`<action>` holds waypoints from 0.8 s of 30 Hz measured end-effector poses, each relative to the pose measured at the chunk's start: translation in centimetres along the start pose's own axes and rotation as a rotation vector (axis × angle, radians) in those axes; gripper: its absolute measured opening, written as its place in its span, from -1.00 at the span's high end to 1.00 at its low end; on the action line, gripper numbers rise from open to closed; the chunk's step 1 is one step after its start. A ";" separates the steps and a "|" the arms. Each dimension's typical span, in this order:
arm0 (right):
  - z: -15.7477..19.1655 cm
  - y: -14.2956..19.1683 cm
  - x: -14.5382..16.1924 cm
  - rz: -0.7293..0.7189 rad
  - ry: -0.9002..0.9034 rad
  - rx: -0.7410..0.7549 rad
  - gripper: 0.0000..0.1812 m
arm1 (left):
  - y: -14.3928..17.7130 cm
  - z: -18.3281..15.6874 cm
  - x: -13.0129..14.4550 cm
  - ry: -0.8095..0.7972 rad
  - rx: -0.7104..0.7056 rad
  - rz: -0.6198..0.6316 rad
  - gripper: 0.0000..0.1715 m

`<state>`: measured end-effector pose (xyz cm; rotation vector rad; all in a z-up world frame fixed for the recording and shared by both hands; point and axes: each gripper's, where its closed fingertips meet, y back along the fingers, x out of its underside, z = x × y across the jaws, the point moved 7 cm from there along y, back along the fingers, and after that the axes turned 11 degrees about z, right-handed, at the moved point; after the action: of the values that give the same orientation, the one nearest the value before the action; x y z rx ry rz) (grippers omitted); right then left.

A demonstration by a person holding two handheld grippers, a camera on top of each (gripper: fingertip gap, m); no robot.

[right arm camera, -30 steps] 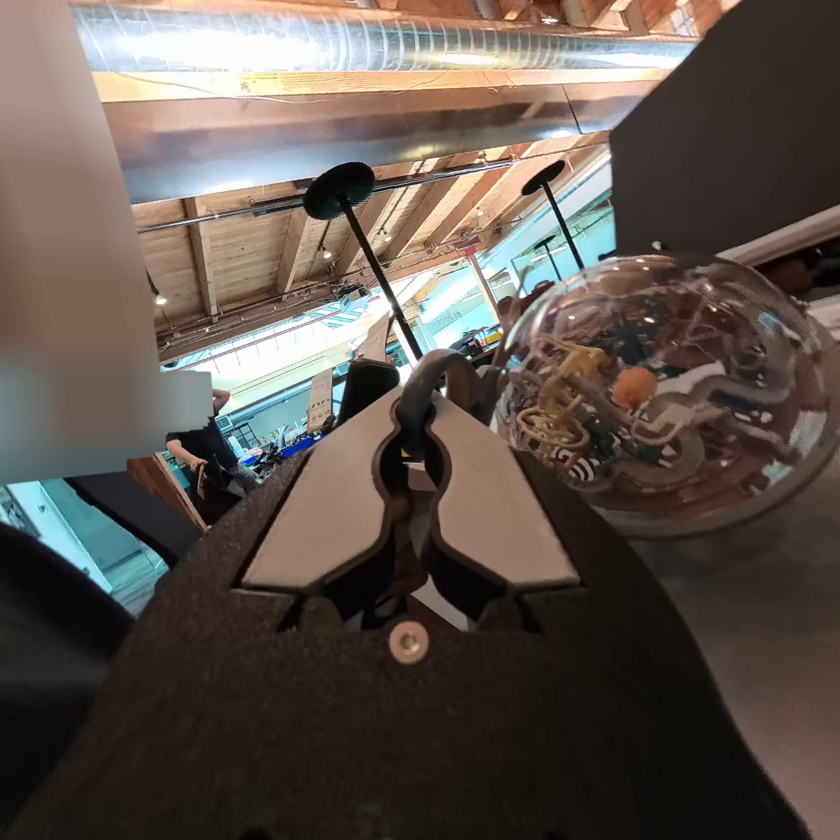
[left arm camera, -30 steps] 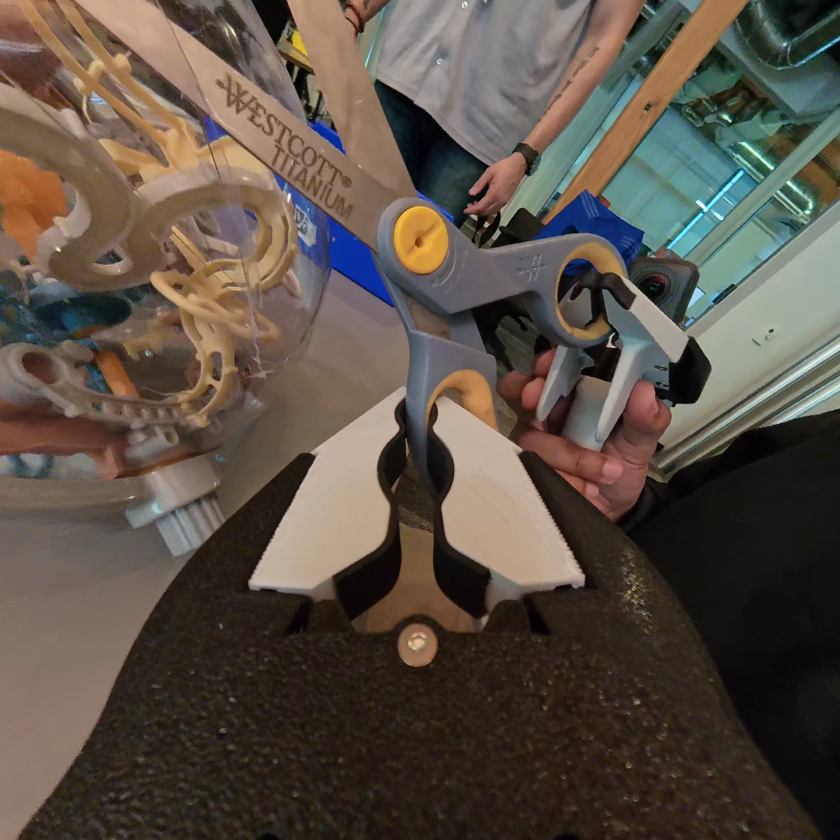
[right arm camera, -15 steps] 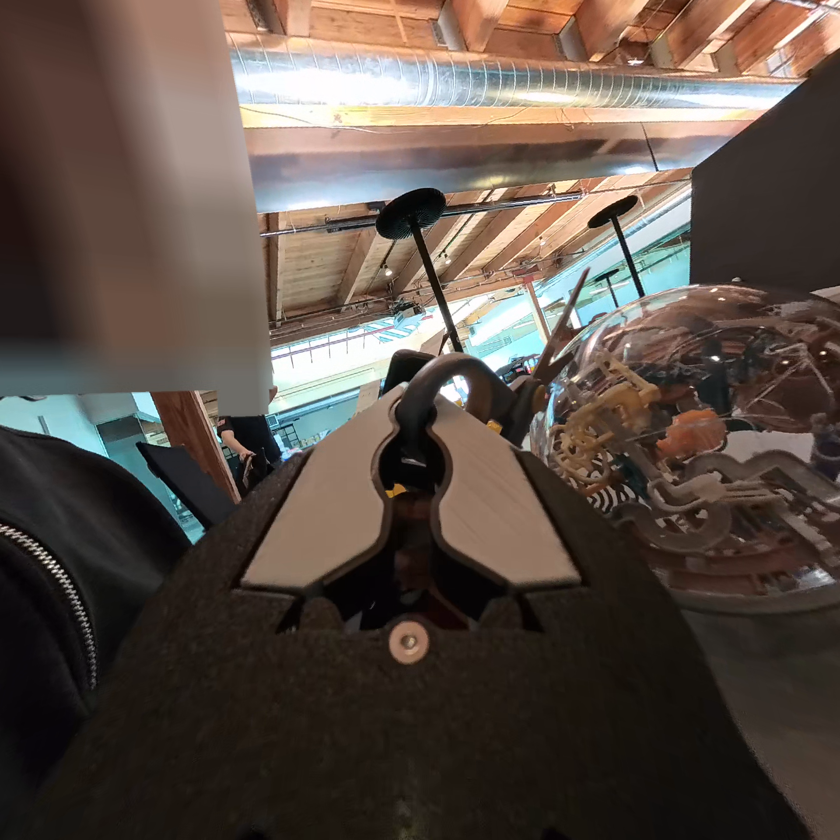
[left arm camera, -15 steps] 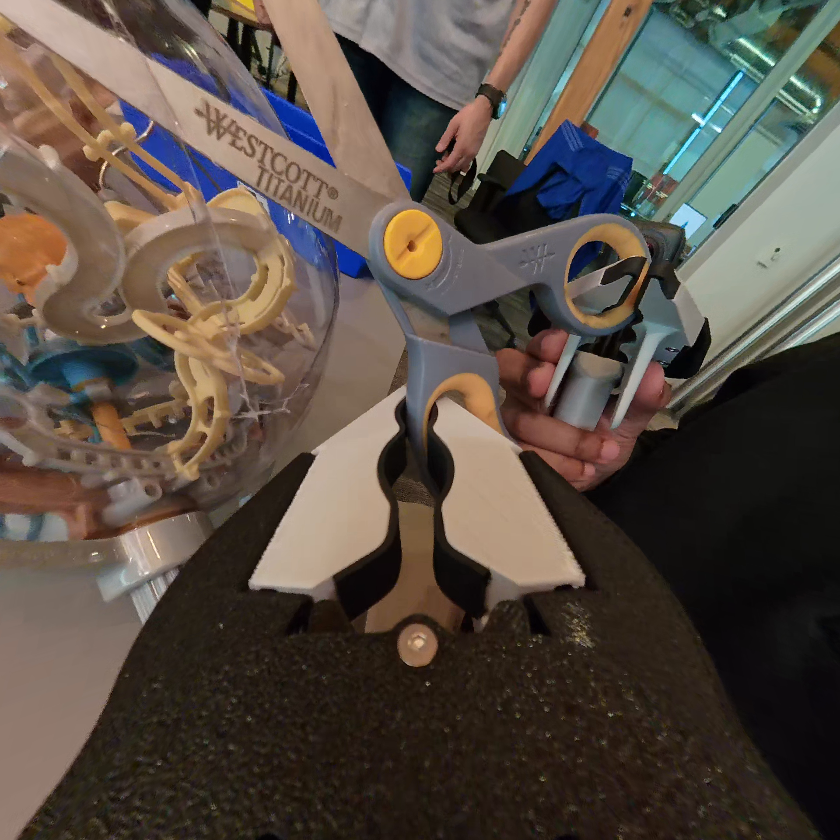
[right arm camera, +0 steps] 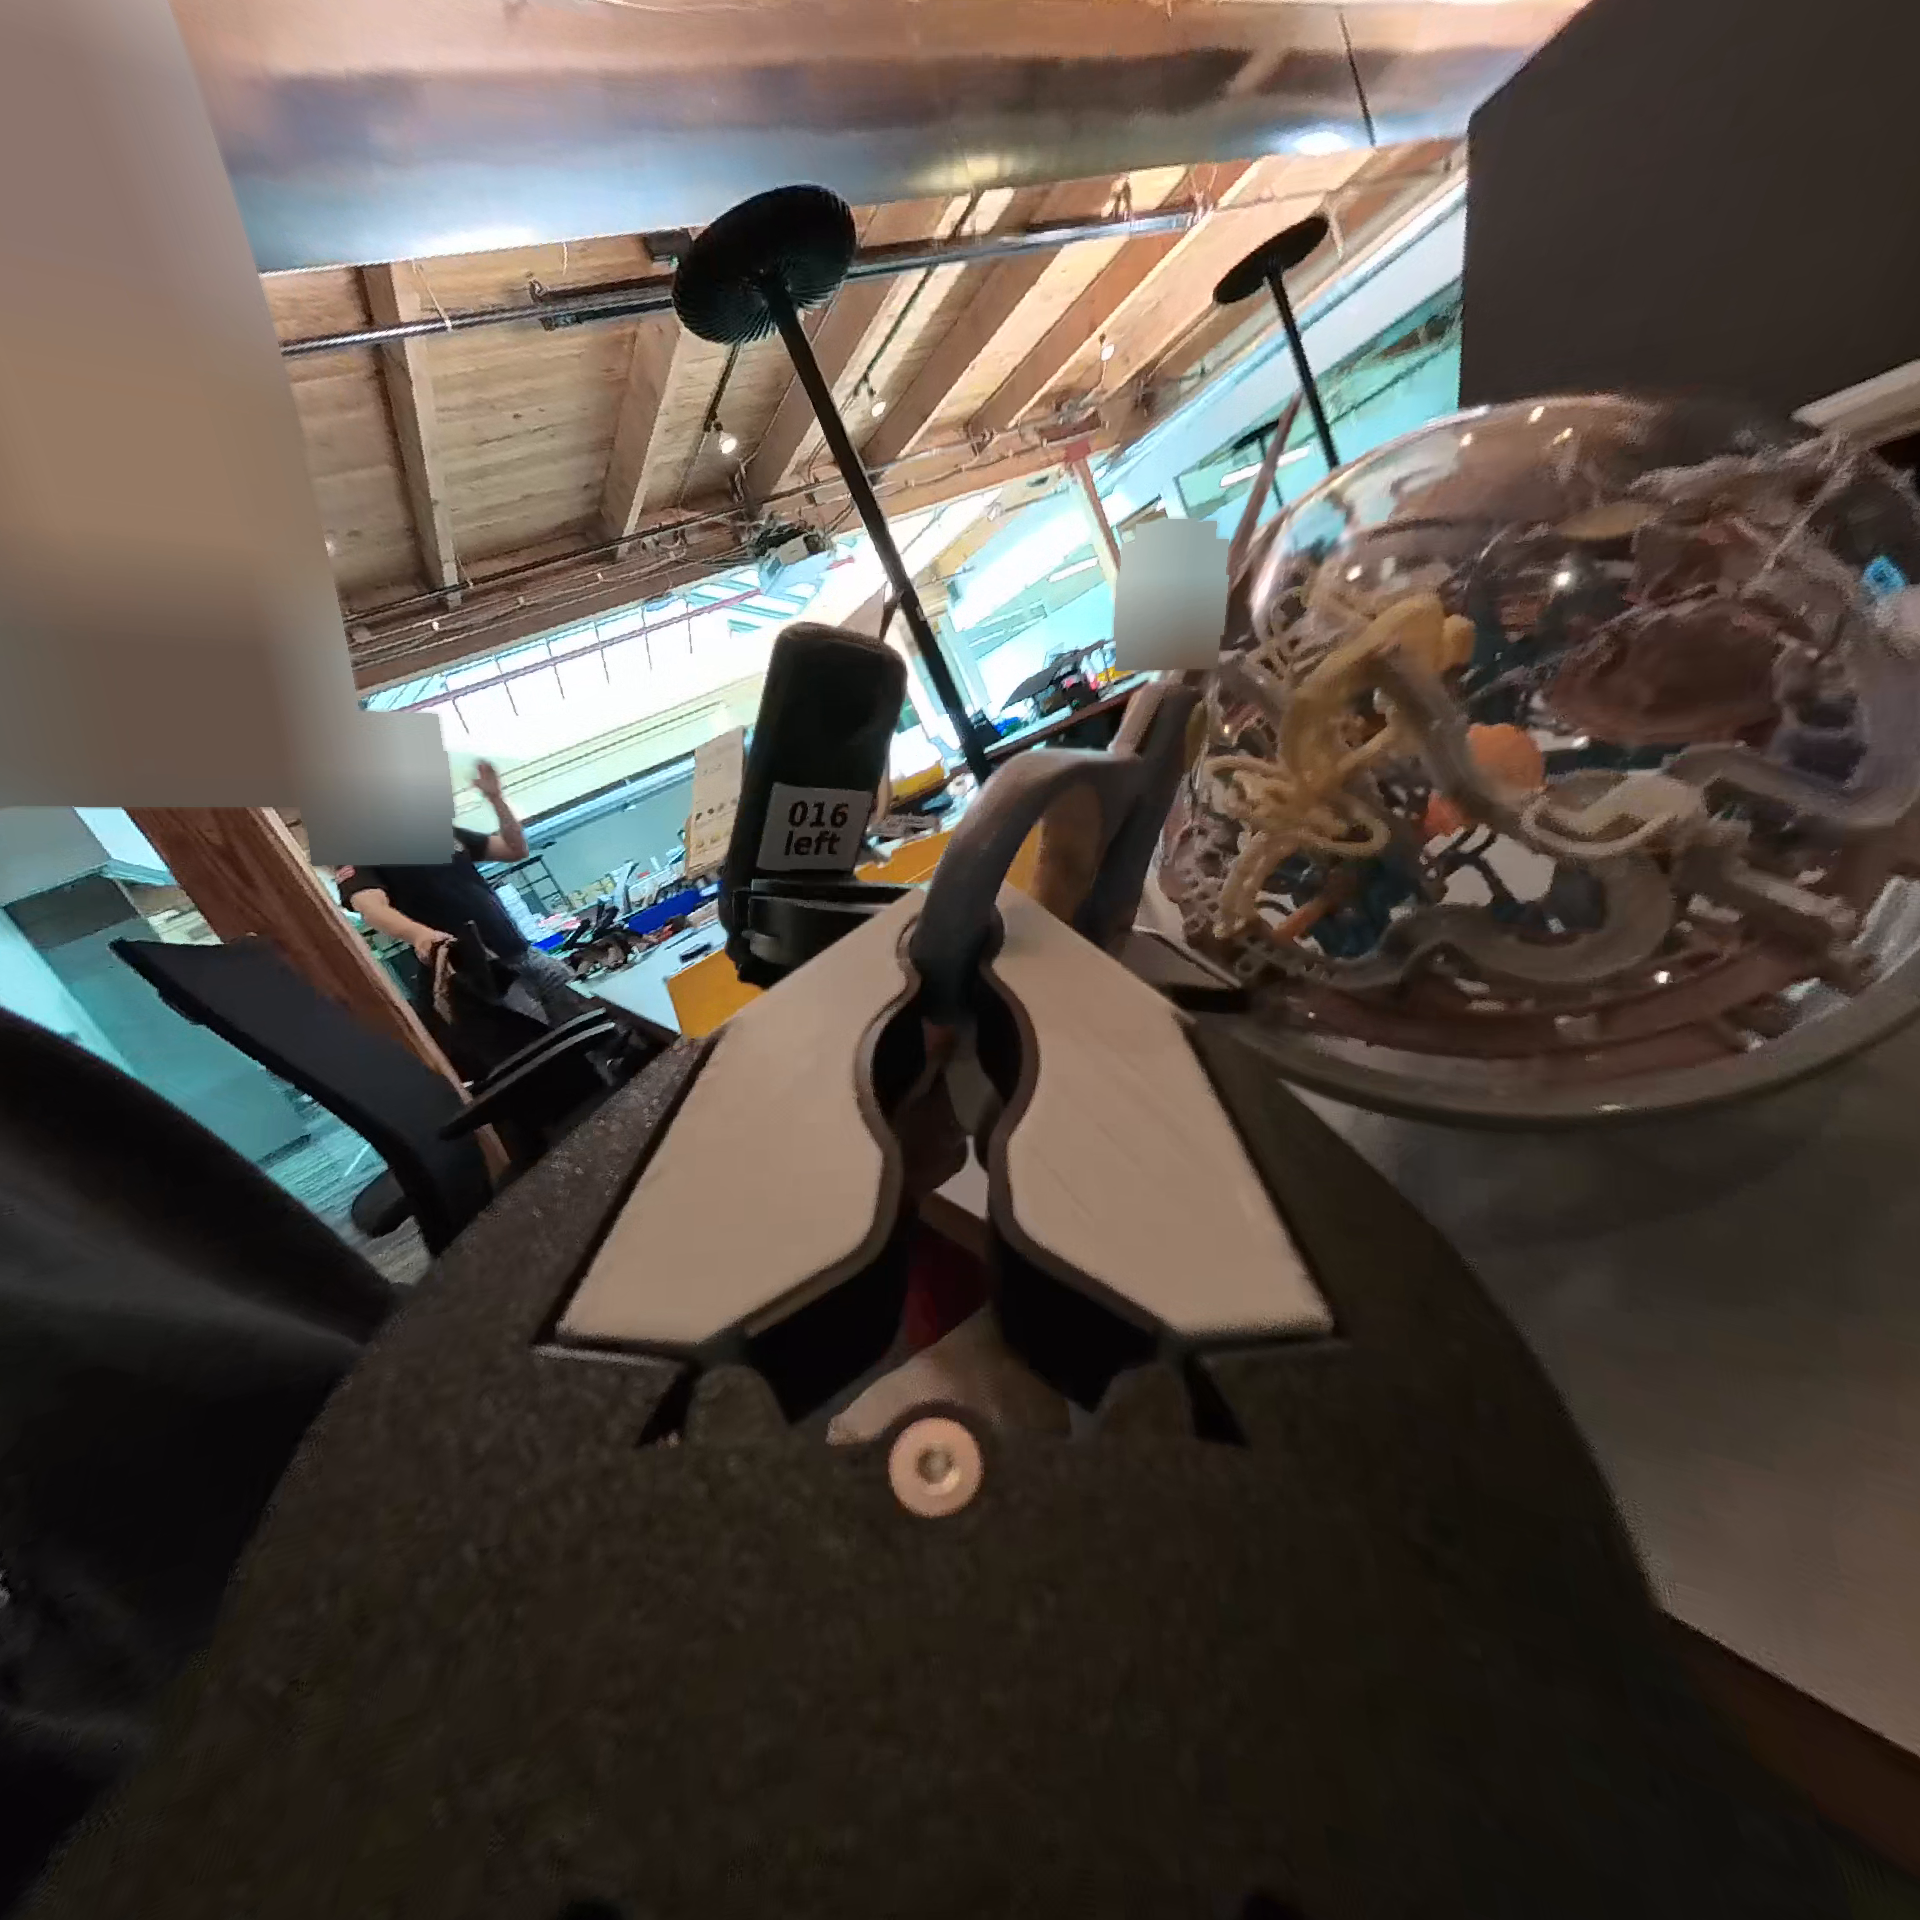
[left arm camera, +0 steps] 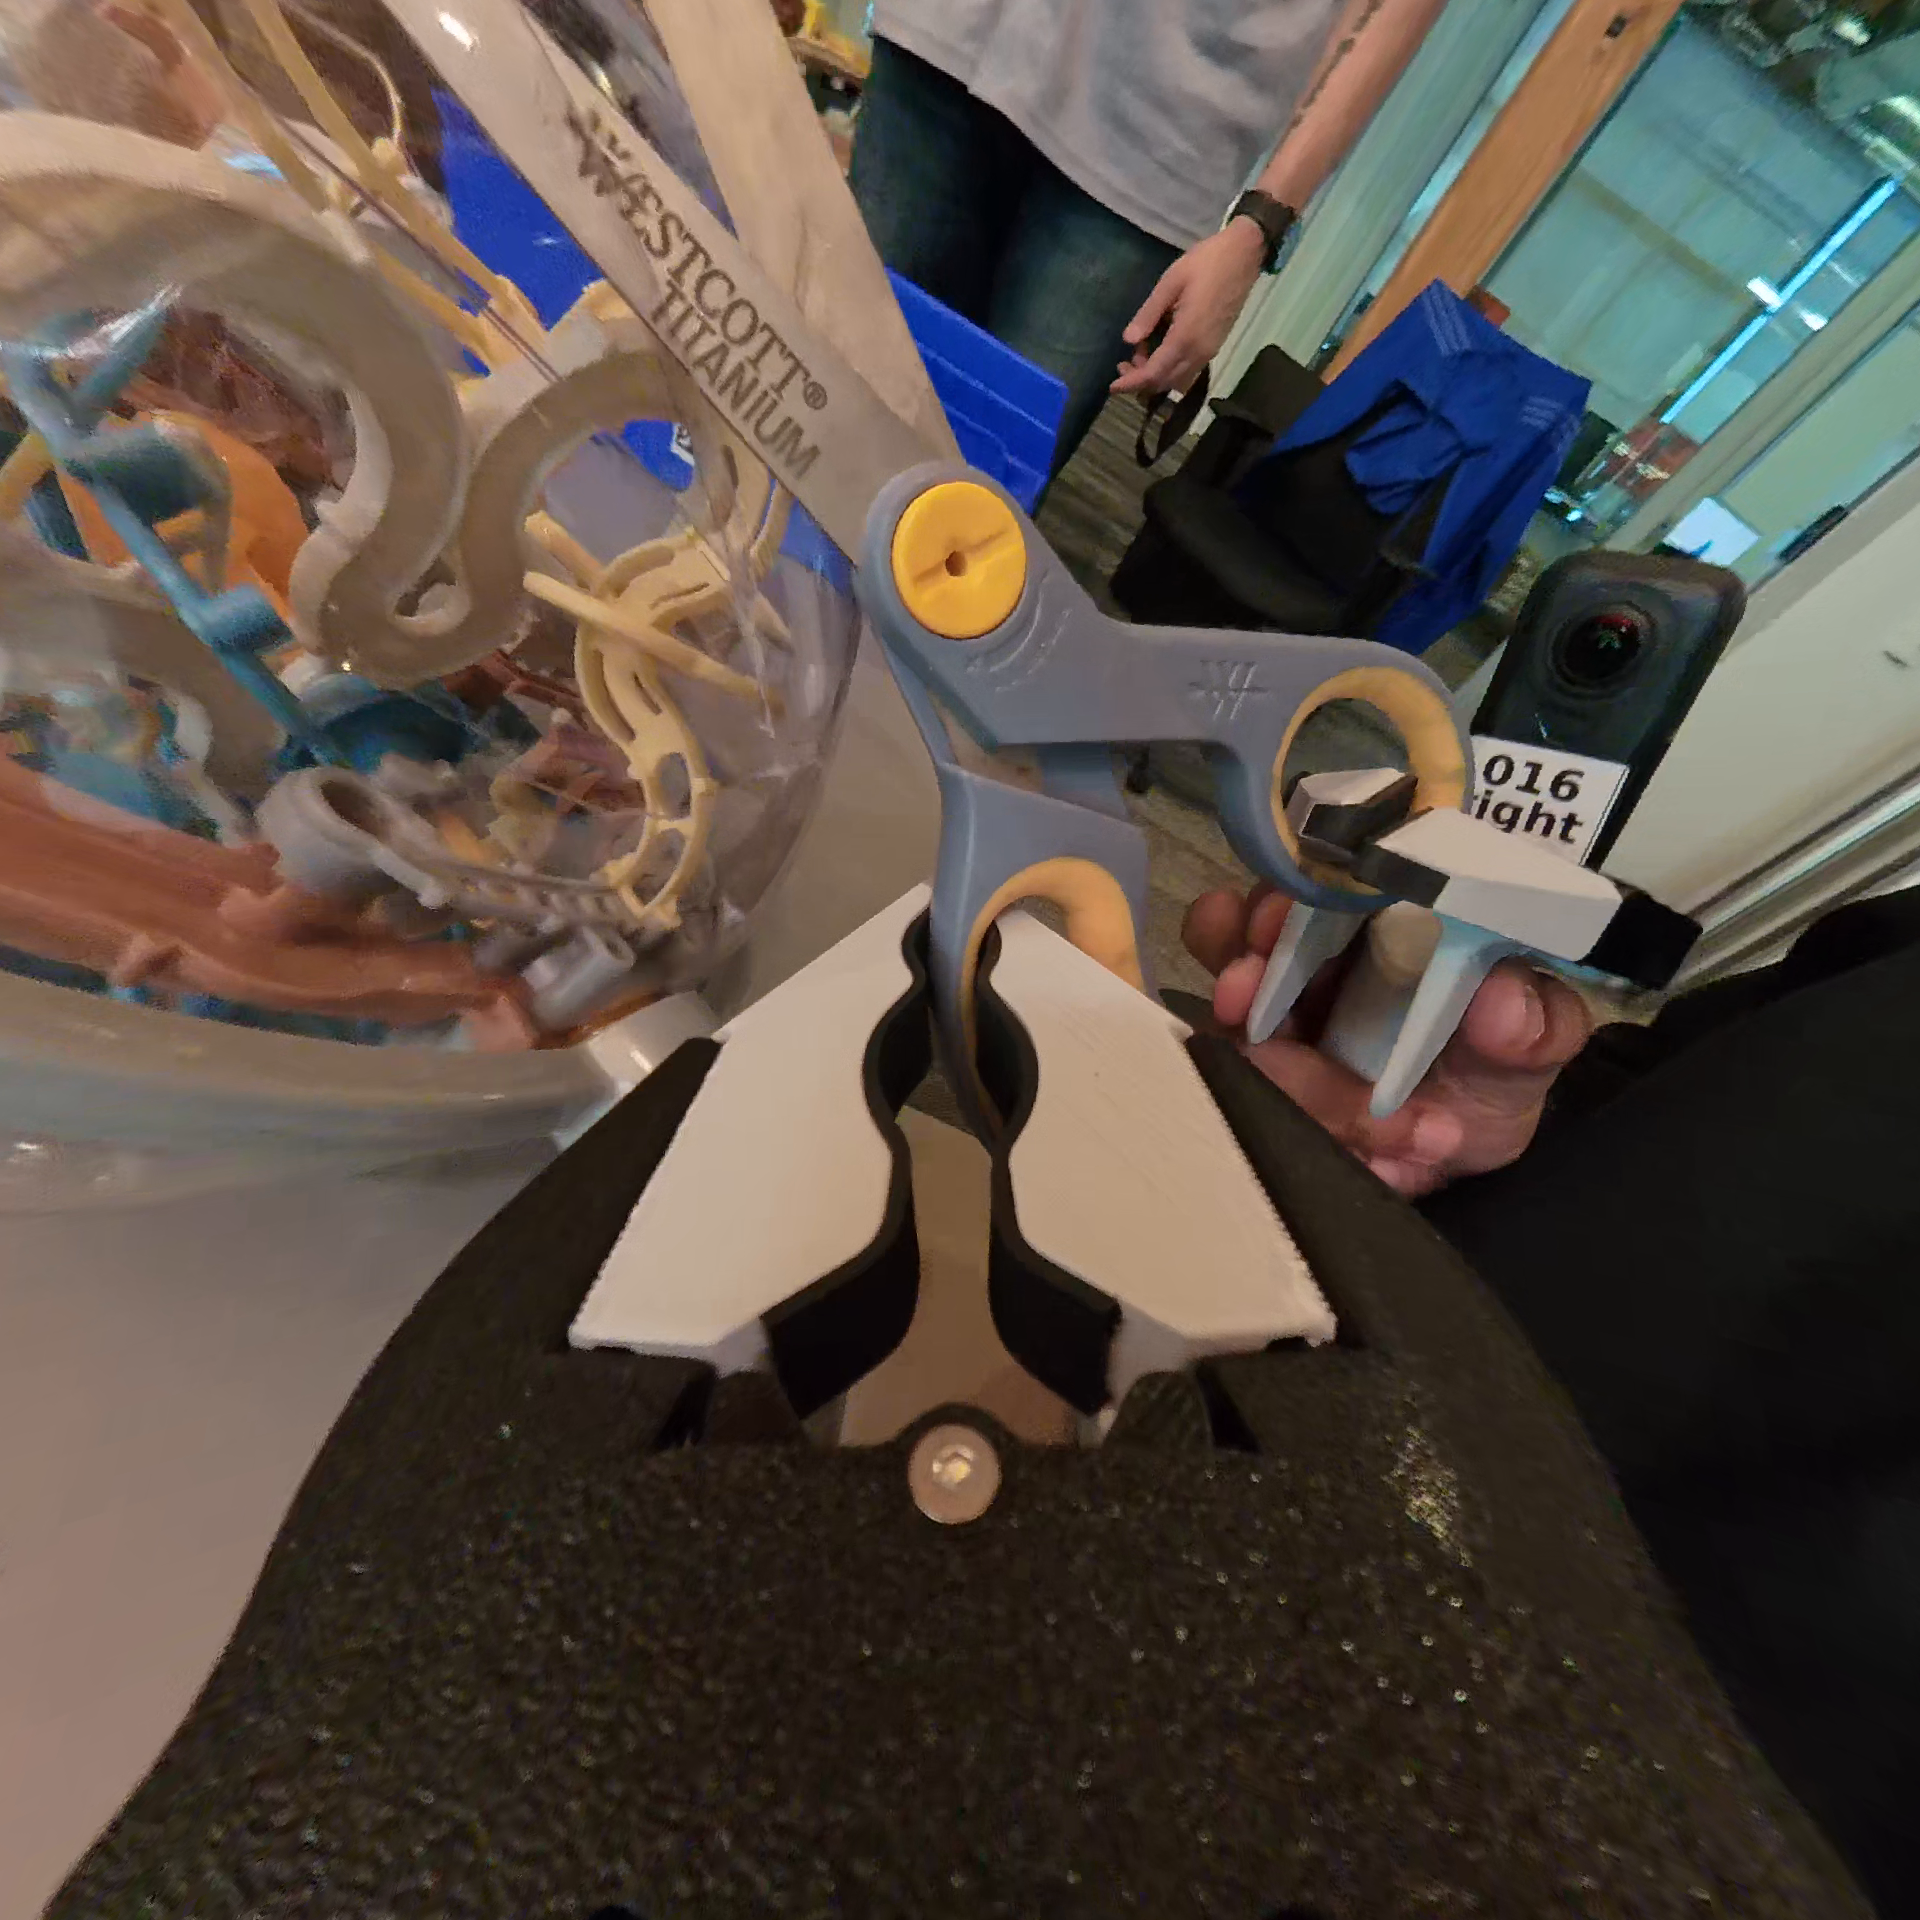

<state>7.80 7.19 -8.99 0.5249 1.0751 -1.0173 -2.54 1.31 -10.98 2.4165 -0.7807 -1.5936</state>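
Note:
A pair of scissors [left arm camera: 956, 561] with grey handles, a yellow pivot and steel blades is held up between both grippers. My left gripper [left arm camera: 956, 935] is shut on the lower handle loop. My right gripper [left arm camera: 1340, 821], held in a hand, is shut on the other handle loop, which shows as a grey arc [right arm camera: 997, 821] above the right gripper [right arm camera: 951, 925] in its own view. The blades stand partly open and point up and left, close against a clear plastic maze ball [left arm camera: 312, 520]. The ball also shows in the right wrist view [right arm camera: 1558, 779].
The ball rests on a grey table [left arm camera: 208, 1403], [right arm camera: 1662, 1351]. A person in a grey shirt [left arm camera: 1091, 156] stands behind, by a blue bin [left arm camera: 966, 364] and a black chair with blue cloth [left arm camera: 1434, 447]. A black office chair [right arm camera: 343, 1049] stands left. The left gripper's tips are roughly 6 cm from the right gripper's.
The right gripper has brought its handle loop down toward the left one, so the blades stand closer together. The scissors have tipped more upright and the ball looks nearer.

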 end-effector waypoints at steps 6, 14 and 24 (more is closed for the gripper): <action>-0.1 -0.2 -0.5 0.065 -0.003 -0.006 1.00 | 0.2 0.3 -0.1 0.000 0.003 0.002 1.00; -0.1 0.0 -0.3 0.064 0.025 -0.038 0.96 | 0.1 0.2 0.3 -0.004 0.007 -0.009 1.00; -2.6 1.5 2.2 -0.112 0.085 0.178 0.54 | 0.5 0.9 0.4 0.046 0.023 -0.065 1.00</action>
<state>8.15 9.01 -12.23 0.6626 1.1051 -1.2051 -3.42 0.78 -11.51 2.5092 -0.7237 -1.5544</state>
